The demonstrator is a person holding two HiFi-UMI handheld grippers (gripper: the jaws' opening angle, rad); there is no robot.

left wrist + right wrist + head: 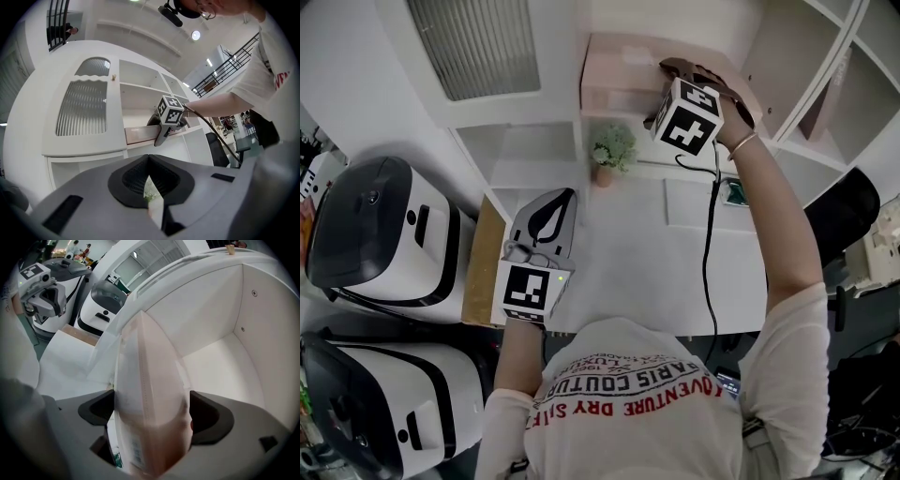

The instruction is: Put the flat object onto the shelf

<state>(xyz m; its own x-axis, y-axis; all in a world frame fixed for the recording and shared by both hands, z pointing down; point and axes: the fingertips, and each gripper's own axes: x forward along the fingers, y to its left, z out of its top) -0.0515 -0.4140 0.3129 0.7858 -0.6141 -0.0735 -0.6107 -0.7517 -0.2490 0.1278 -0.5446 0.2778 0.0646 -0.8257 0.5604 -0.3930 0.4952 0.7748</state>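
Observation:
The flat object is a pale pink packet lying in an upper compartment of the white shelf. My right gripper is raised to that compartment. In the right gripper view the packet stands edge-on between the jaws of the right gripper, which are spread wide to either side of it. The shelf's bare white floor lies beyond. My left gripper hangs low over the white table, its jaws together and empty. From the left gripper I see the packet on the shelf.
A small potted plant stands at the table's back edge under the shelf. Two white and black machines fill the left side beside a wooden board. A green item lies right of the cable.

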